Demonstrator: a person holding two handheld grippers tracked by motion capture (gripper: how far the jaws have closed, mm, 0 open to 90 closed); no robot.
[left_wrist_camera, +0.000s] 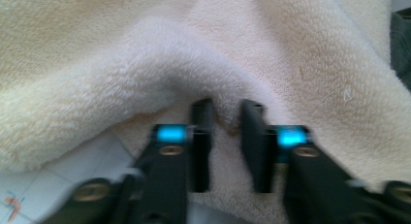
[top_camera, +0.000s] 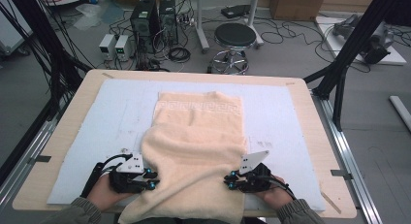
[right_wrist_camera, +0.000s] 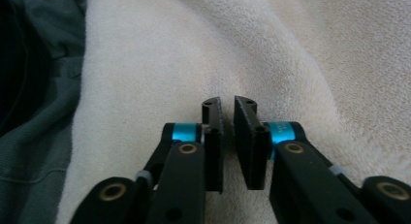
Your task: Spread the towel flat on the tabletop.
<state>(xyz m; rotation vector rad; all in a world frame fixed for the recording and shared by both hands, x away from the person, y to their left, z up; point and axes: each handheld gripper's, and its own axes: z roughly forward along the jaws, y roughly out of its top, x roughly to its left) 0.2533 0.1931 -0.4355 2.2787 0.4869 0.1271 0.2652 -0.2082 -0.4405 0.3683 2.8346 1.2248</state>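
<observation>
Closest in, the left gripper [top_camera: 151,179] had its fingers [left_wrist_camera: 202,136] pinched in tight on a small fold of the cream towel [top_camera: 198,151] at its left edge, while the right gripper [top_camera: 231,179] had its fingers [right_wrist_camera: 213,141] almost fully together on the towel's right edge, a thin bit of cloth between them. The near end of the towel hung over the front of the tabletop [top_camera: 310,117] by the person's sleeves. Further out it lay flat on the pale blue mat [top_camera: 121,107], patterned border at the far end.
</observation>
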